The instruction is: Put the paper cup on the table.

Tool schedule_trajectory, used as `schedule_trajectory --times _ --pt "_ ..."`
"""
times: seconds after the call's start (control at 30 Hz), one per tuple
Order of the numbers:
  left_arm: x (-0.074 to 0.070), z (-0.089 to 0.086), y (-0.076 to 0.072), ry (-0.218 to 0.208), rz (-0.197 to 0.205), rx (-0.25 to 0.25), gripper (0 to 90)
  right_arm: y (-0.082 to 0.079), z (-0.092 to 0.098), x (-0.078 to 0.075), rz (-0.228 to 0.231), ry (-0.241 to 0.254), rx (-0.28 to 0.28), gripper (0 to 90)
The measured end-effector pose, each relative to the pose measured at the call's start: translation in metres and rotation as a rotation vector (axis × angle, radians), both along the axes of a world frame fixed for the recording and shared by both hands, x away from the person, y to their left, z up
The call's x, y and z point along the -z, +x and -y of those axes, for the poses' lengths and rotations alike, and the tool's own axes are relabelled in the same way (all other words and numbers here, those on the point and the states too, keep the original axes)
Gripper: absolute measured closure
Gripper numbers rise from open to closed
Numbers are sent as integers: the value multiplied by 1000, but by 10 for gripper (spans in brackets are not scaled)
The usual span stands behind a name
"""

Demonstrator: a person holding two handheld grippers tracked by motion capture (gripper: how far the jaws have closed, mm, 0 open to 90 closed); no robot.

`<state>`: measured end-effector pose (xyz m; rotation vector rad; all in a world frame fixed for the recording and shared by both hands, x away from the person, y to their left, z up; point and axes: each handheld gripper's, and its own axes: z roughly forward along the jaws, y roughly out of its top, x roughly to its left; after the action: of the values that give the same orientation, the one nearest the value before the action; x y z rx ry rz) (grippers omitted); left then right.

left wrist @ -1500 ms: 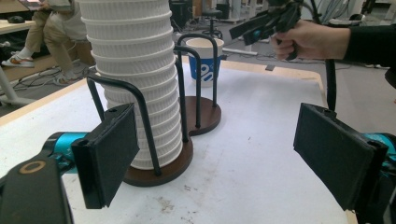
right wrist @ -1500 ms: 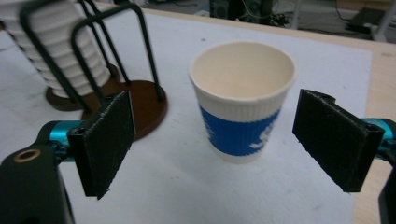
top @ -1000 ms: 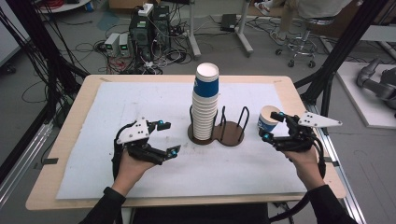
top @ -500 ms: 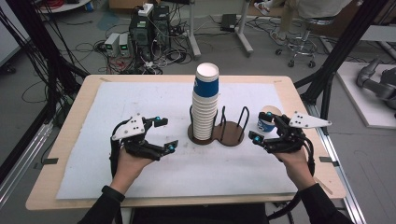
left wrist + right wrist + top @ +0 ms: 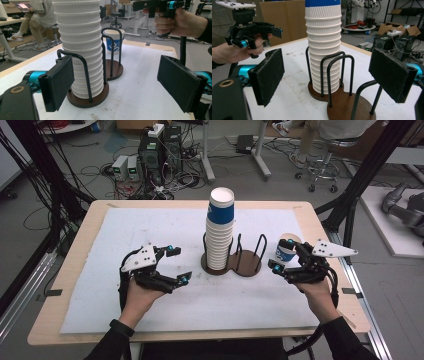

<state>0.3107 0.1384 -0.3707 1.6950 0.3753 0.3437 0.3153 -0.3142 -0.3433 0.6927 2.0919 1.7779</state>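
Paper cups (image 5: 220, 232), nested tall in the wooden holder (image 5: 233, 263): likely light, thin-walled, easily crushed; best pinched gently near the top rim. Left gripper (image 5: 178, 264) left of the holder, right gripper (image 5: 286, 254) right of it, both spread, empty.

Left gripper (image 5: 176, 265): I see it in my left hand, low over the worktop, pointing toward the middle.
Left fingers (image 5: 58, 81): black pads well apart, nothing between them.
Right gripper (image 5: 287, 255): in my right hand, aimed inward toward the left one.
Right fingers (image 5: 392, 73): spread wide, gripping nothing.
Forearms: both in dark sleeves, coming in from the near edge.
Hands: each wrapped around its handle.
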Motion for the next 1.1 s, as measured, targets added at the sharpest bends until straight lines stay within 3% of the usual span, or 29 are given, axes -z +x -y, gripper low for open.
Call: schedule_trajectory --times 0.8,1.1 --pt "-3 -8 -4 -5 9 -9 140 -1 -2 0 -13 10 -34 134" --pt "-2 -6 -3 -3 3 -2 140 -1 0 1 -7 3 -22 134"
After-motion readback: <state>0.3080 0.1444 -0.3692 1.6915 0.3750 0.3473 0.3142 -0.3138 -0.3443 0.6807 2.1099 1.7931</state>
